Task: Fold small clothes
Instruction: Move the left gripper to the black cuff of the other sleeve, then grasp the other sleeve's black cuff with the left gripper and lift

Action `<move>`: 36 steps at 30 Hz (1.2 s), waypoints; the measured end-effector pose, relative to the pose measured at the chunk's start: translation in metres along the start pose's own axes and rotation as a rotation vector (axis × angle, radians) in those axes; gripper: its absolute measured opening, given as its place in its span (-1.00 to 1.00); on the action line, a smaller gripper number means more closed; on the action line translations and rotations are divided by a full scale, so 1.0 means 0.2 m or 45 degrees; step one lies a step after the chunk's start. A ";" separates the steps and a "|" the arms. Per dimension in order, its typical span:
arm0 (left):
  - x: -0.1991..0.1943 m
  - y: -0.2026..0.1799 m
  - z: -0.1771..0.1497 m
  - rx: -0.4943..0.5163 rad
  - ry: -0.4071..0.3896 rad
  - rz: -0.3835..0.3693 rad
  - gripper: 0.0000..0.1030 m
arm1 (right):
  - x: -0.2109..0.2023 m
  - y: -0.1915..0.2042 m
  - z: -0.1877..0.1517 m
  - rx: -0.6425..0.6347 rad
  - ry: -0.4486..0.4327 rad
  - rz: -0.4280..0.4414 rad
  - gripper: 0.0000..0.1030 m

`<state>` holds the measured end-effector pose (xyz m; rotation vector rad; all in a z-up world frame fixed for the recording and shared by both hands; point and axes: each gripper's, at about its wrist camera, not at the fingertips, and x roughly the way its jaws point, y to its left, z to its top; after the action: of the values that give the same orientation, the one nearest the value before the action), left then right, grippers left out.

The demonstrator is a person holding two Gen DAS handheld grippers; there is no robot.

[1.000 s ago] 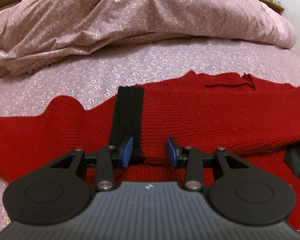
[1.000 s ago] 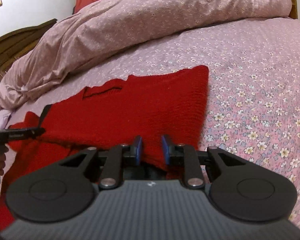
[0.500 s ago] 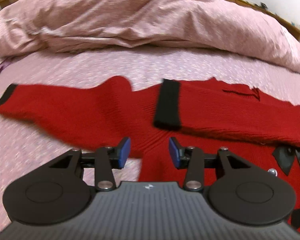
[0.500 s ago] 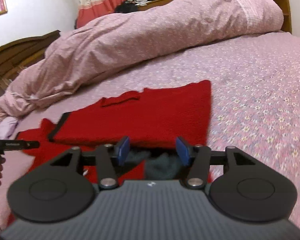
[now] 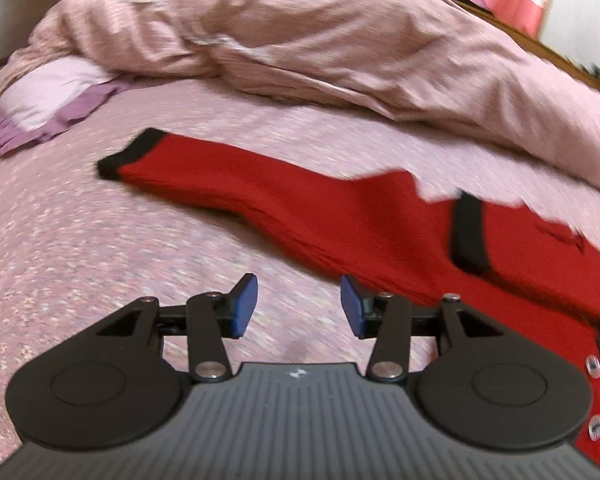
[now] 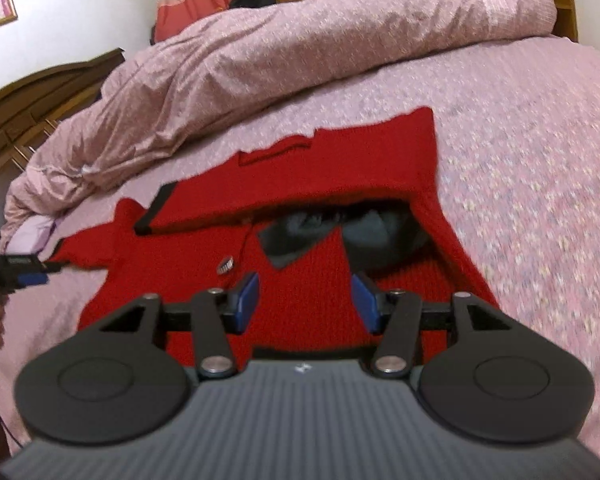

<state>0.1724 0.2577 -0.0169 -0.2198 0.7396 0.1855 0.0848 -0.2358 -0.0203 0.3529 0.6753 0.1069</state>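
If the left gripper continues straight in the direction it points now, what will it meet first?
Probably the pink flowered bedsheet. The left gripper is open and empty, and bare sheet shows between its blue pads. The outstretched sleeve of the red knitted sweater lies further ahead, but depth is hard to judge in this blurred view.

The left tool point(image 5: 298, 306) has been drawn off the red sweater point(image 5: 340, 220) and is now held over bare bedspread point(image 5: 100, 260); its jaws have just been opening, with nothing between them. The right tool point(image 6: 306, 300), previously nearly closed at the sweater's edge, has been opened and lifted back, so the dark collar point(image 6: 300, 236) is exposed.
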 end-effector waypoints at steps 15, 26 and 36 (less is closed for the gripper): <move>0.35 0.44 0.21 -0.488 0.017 0.086 0.03 | -0.01 0.08 -0.12 0.018 0.076 -0.079 0.06; 0.50 0.53 0.23 -0.832 -0.015 -0.056 0.30 | 0.02 0.12 -0.11 0.005 0.084 -0.093 0.06; 0.66 0.52 0.32 -0.892 -0.049 -0.027 0.33 | 0.05 0.10 -0.12 0.023 0.108 -0.092 0.06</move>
<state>0.2830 0.3859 -0.0753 -0.8866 0.6113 0.4247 0.0774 -0.2082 -0.0361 0.3427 0.7724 0.0472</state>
